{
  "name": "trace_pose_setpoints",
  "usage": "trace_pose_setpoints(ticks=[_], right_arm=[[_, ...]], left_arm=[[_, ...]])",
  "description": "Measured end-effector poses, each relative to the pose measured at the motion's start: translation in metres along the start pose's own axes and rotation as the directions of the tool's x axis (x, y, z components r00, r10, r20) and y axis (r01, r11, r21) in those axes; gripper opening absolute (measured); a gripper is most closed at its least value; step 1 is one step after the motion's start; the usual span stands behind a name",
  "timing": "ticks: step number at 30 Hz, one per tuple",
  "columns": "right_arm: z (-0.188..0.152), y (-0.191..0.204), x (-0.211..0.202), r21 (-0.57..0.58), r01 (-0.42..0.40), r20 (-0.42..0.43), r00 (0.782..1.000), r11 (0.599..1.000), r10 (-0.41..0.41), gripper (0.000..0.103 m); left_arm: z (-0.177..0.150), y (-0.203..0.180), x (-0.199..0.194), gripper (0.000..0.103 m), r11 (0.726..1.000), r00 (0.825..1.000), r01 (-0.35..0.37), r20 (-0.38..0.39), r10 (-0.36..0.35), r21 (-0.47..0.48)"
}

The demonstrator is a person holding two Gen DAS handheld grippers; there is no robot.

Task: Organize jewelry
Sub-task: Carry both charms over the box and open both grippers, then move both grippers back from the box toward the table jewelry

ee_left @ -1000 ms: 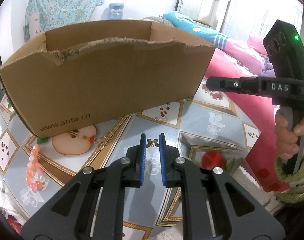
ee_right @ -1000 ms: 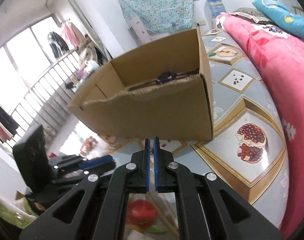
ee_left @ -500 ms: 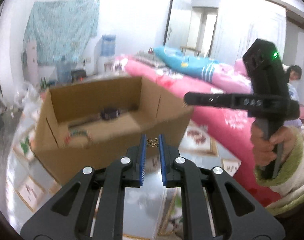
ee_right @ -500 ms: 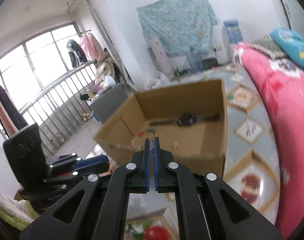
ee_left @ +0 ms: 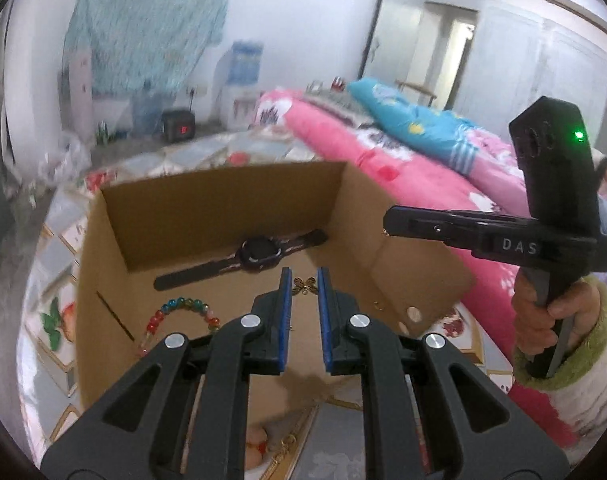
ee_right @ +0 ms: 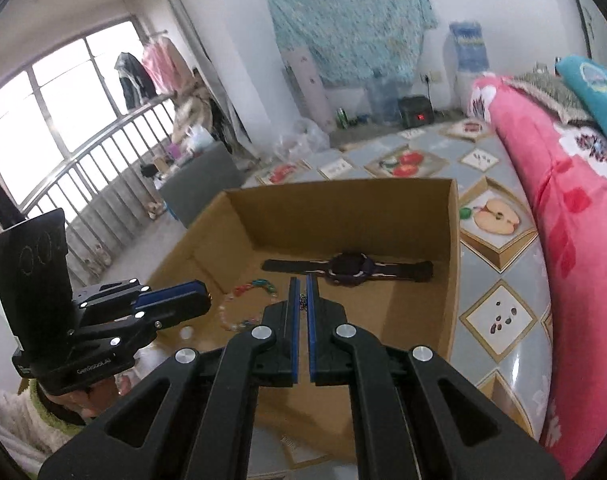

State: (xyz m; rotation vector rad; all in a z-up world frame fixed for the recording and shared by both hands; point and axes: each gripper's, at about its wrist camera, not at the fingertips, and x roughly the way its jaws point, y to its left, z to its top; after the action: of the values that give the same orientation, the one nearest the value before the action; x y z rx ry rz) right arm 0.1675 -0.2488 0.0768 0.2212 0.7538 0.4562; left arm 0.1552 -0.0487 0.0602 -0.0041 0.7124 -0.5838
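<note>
Brown cardboard box (ee_left: 231,208), black watch (ee_left: 259,256), rainbow bead bracelet (ee_left: 183,306), gold butterfly charm (ee_left: 305,285), fruit-print tablecloth (ee_right: 499,312)

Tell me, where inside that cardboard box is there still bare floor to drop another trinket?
The cardboard box has bare floor in its near right part, between the wristwatch and the near wall. The watch lies along the far wall, and the bead bracelet fills the near left side, so those spots are crowded.

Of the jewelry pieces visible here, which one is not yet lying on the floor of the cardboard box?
The small gold butterfly charm, pinched at the left gripper's tips. The dark watch and multicoloured bead bracelet already lie inside the box.
</note>
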Motion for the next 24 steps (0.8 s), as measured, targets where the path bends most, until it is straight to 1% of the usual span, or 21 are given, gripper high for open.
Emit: trace_pose_setpoints(ticks=[2,4,6,8,10,15,18,20,21,23,24], right_arm=[[0.005,-0.005,0.013,0.004,0.01,-0.04,0.999,1.0,-0.009,0.004],[0.009,-0.011,0.022,0.014,0.029,-0.062,0.998,0.999,-0.028,0.005],[0.011,-0.013,0.026,0.016,0.032,-0.068,0.997,0.999,-0.03,0.006],[0.011,-0.015,0.026,0.021,0.031,-0.062,0.998,0.999,-0.03,0.016],[0.011,-0.017,0.025,0.022,0.028,-0.052,0.998,0.999,-0.027,0.02],[0.012,-0.021,0.019,0.033,0.021,-0.033,0.999,0.999,-0.02,0.02],[0.011,-0.019,0.008,0.035,0.011,-0.004,1.0,0.999,-0.011,0.02],[0.01,-0.017,-0.004,0.033,0.006,0.021,1.0,0.999,-0.006,0.02],[0.009,-0.016,-0.01,0.033,0.004,0.033,0.999,0.999,-0.005,0.02],[0.006,-0.013,-0.026,0.032,-0.001,0.067,0.998,0.999,-0.001,0.028],[0.003,-0.011,-0.036,0.03,-0.003,0.087,0.996,1.0,0.0,0.03]], left_arm=[[0.004,0.006,0.014,0.012,1.0,0.999,-0.012,-0.039,0.011,-0.018],[0.005,0.011,0.023,0.012,0.999,0.998,-0.016,-0.068,0.013,-0.04],[0.005,0.017,0.03,0.012,0.998,0.996,-0.014,-0.09,0.008,-0.069],[0.005,0.019,0.033,0.014,0.997,0.996,-0.011,-0.094,0.004,-0.08],[0.006,0.021,0.036,0.018,0.996,0.996,-0.016,-0.092,0.008,-0.084],[0.005,0.022,0.031,0.019,0.996,0.997,-0.03,-0.074,0.023,-0.084],[0.006,0.021,0.021,0.02,0.997,0.999,-0.022,-0.044,0.018,-0.079],[0.007,0.019,0.012,0.028,0.997,1.0,-0.019,-0.019,0.018,-0.076],[0.006,0.017,0.003,0.03,0.997,1.0,-0.017,0.001,0.017,-0.072],[0.004,0.014,-0.012,0.037,0.998,0.999,-0.019,0.034,0.021,-0.065],[0.002,0.012,-0.02,0.039,0.998,0.999,-0.02,0.046,0.023,-0.061]])
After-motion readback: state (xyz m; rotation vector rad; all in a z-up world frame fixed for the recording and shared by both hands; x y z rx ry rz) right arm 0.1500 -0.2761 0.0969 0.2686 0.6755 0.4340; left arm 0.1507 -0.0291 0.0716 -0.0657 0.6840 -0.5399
